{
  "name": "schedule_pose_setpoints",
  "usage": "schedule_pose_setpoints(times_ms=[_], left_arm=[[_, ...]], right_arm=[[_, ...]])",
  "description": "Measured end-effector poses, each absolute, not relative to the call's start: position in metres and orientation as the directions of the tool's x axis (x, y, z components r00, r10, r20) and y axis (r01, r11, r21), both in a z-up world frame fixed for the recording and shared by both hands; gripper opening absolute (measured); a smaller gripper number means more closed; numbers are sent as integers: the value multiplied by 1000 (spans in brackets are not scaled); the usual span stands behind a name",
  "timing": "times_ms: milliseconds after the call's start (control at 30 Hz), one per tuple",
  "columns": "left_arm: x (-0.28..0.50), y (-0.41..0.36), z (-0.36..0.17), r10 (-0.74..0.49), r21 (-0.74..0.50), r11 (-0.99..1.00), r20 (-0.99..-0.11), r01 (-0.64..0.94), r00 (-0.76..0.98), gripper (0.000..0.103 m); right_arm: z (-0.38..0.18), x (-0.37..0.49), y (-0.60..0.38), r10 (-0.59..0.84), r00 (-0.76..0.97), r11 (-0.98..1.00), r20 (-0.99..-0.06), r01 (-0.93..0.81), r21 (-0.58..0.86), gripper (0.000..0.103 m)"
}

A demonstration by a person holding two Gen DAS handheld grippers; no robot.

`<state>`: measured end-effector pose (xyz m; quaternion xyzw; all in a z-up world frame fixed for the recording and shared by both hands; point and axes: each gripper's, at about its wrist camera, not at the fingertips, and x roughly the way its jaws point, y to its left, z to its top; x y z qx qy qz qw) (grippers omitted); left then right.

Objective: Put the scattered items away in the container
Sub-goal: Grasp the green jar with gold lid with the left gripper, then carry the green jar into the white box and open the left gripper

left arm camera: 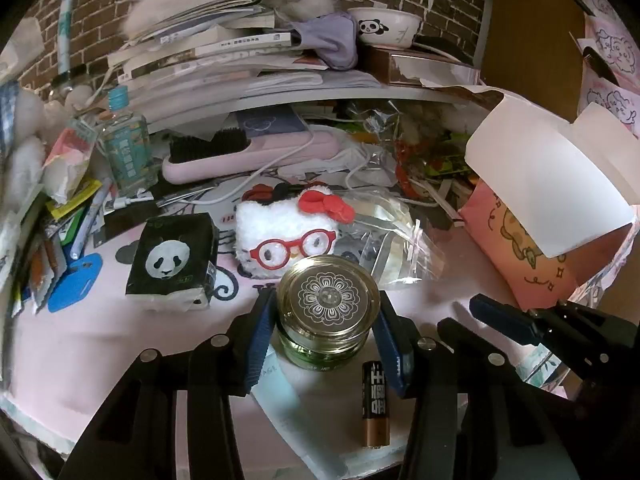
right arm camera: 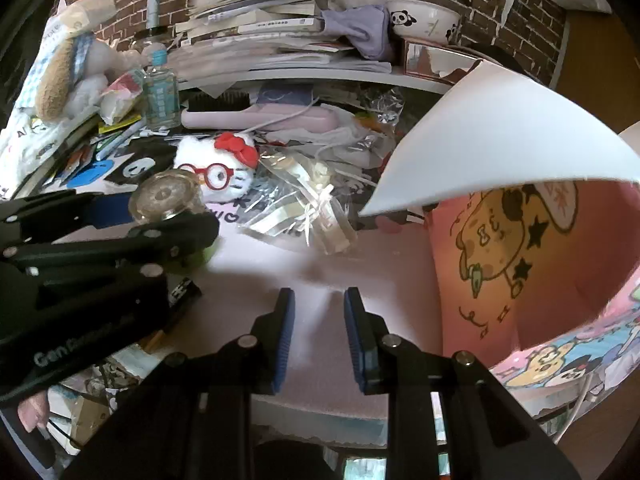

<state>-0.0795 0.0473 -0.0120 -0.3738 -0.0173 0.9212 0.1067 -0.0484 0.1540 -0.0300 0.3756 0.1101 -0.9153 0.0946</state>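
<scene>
A round glass jar with a gold flower-patterned lid [left arm camera: 329,307] stands on the pink table mat. My left gripper [left arm camera: 326,332] has a blue pad against each side of it. The right wrist view shows the same jar [right arm camera: 166,196] inside the left gripper [right arm camera: 172,216]. My right gripper [right arm camera: 320,320] is open above bare mat and holds nothing. It also shows at the right edge of the left wrist view [left arm camera: 472,312]. The container is a pink cartoon-print box [right arm camera: 500,260] with white flaps raised, standing right of both grippers [left arm camera: 520,256]. A battery [left arm camera: 375,404] lies just in front of the jar.
Behind the jar are a panda tissue pack [left arm camera: 172,260], a white cat plush with red glasses [left arm camera: 288,236] and a clear plastic bag [left arm camera: 396,248]. Further back stand a bottle [left arm camera: 128,148], a pink hairbrush [left arm camera: 248,156] and a cluttered shelf of books [left arm camera: 224,40].
</scene>
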Motion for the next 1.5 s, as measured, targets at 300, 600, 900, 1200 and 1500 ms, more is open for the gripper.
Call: schedule_pose_setpoints(times_ms=[300,600,900,1200,1500], left_arm=[[-78,42,-6,217,-121,-975,-678,-184,-702,43],[-79,40,10,215,-115,-976,-658,-186,-722,43],[-80,45,50,229,-81,-970,-612,-229,-757,43],[-90,79,116,403,-94,-899,-559,-428,-724,43],[-109,169,135,550,-105,-747,-651,-656,-522,43]], right_arm=[[-30,-50,153,-84,-707,-960,-702,245,-132,25],[-31,-52,158,-76,-714,-967,-696,222,-122,41],[-31,-53,156,-90,-713,-967,-695,230,-111,47],[-32,-56,154,-116,-708,-963,-697,252,-96,58],[-33,-53,153,-139,-704,-961,-696,266,-78,62]])
